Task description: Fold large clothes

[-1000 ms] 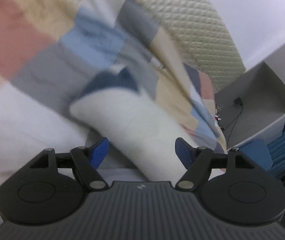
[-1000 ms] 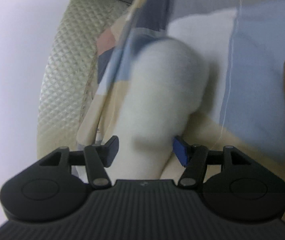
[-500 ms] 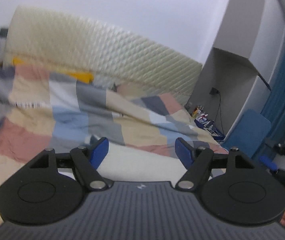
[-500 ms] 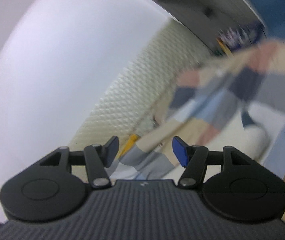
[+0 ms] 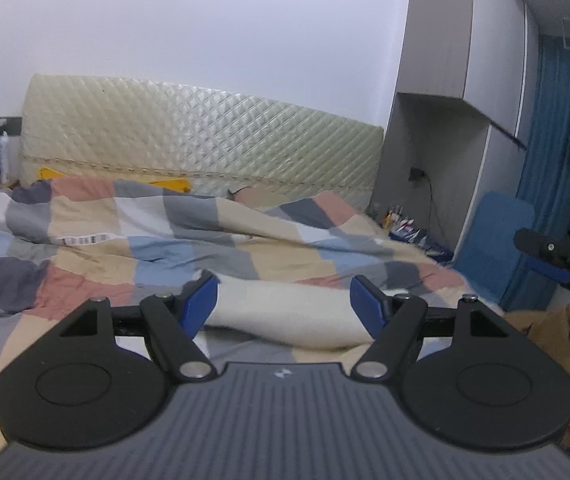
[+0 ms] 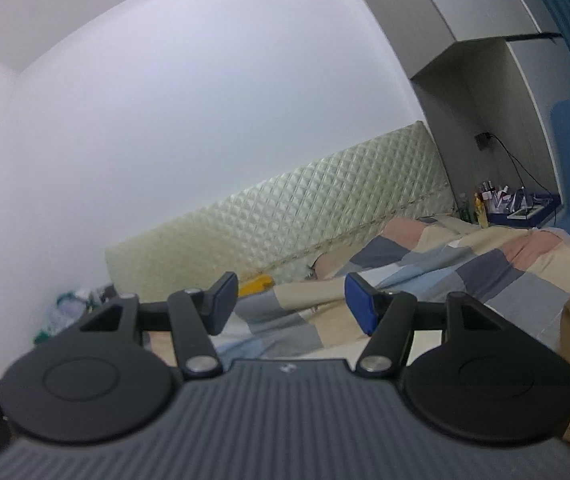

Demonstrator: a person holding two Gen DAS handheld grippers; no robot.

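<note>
The left gripper (image 5: 284,302) is hovering with its fingers (image 5: 201,307) spread wide and gripping nothing — beyond them, a cream folded garment (image 5: 285,315) is lying on the checked quilt (image 5: 133,240) covering the bed. The right gripper (image 6: 291,304) is pointing toward the quilted headboard (image 6: 305,220), fingers likewise parted and empty.

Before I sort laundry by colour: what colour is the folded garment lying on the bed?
Cream white; the folded garment shows best in the left wrist view.
</note>
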